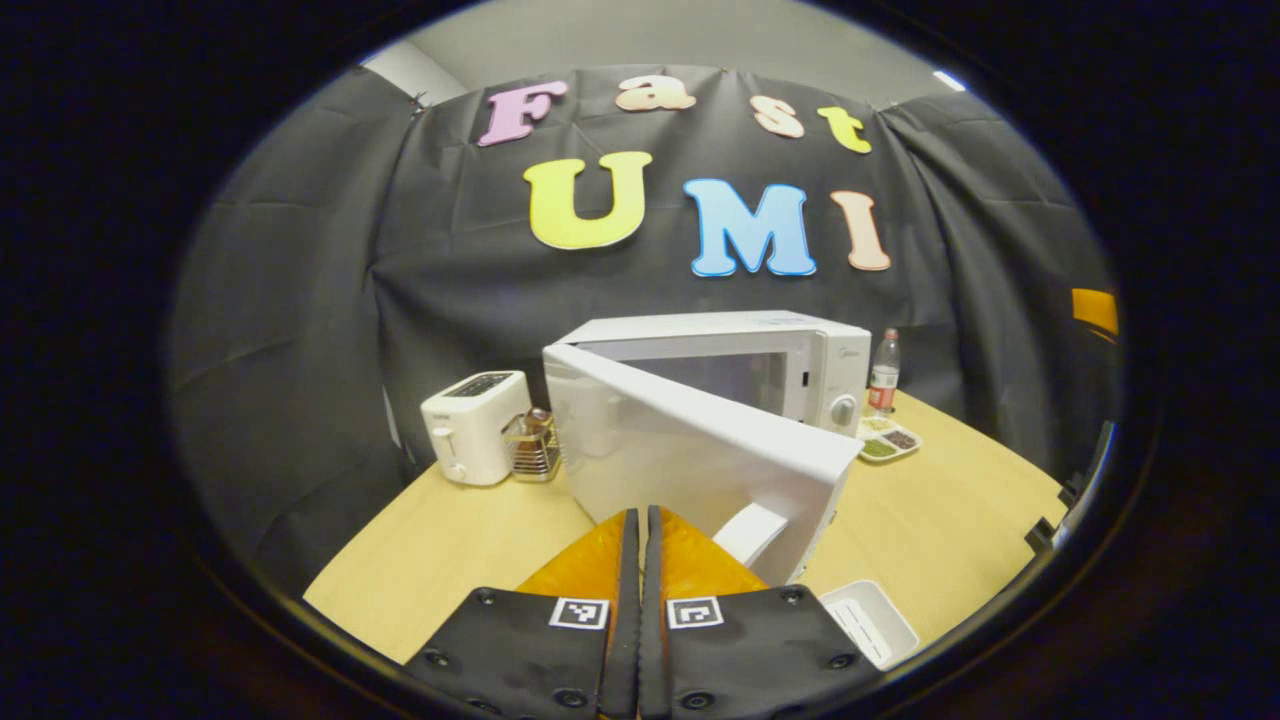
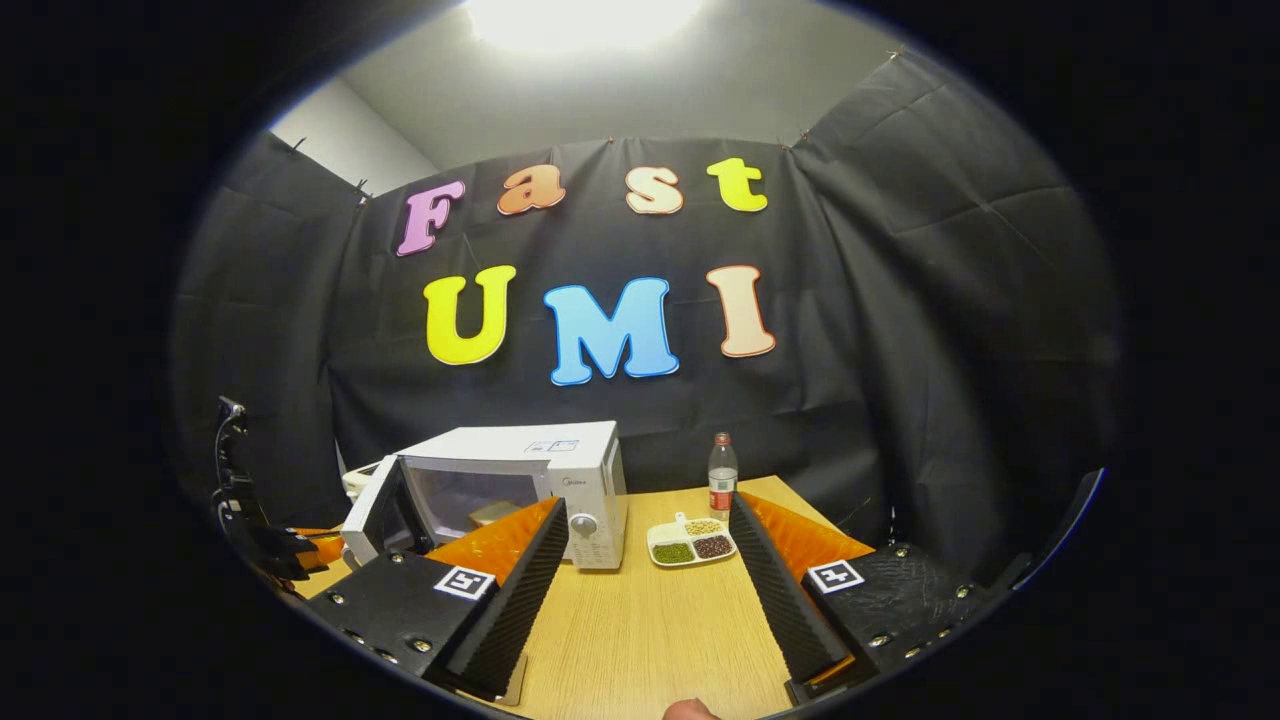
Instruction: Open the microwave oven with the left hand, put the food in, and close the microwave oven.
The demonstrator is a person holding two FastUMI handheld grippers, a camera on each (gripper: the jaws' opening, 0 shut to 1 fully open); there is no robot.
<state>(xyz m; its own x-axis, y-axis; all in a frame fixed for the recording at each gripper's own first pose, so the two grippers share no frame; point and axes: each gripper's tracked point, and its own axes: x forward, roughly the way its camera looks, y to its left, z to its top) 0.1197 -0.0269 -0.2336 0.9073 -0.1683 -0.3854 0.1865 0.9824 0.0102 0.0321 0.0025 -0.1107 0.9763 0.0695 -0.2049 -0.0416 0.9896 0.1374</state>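
Risk: my closed left gripper (image 1: 640, 530) crowds the half-open microwave door (image 1: 690, 450); my open, empty right gripper (image 2: 648, 570) could clip the food tray (image 2: 692, 541).

One microwave (image 1: 790, 375) stands at the centre of the left gripper view, and it has one door (image 1: 690, 455), swung open, with one handle (image 1: 752, 532) at lower centre. One knob (image 1: 843, 410) sits on its front panel. One toaster (image 1: 475, 427) is at centre left, with one small wire rack (image 1: 532, 445) just beside it. One bottle (image 1: 884, 375) stands at centre right. One divided plate (image 1: 887, 440) lies below the bottle; in the right gripper view it shows three compartments. One white tray (image 1: 868, 620) is at lower right. One table (image 1: 450, 540) carries all of these. Two grippers: one (image 1: 640, 520) at bottom centre there, one (image 2: 645, 560) at the bottom of the right gripper view.
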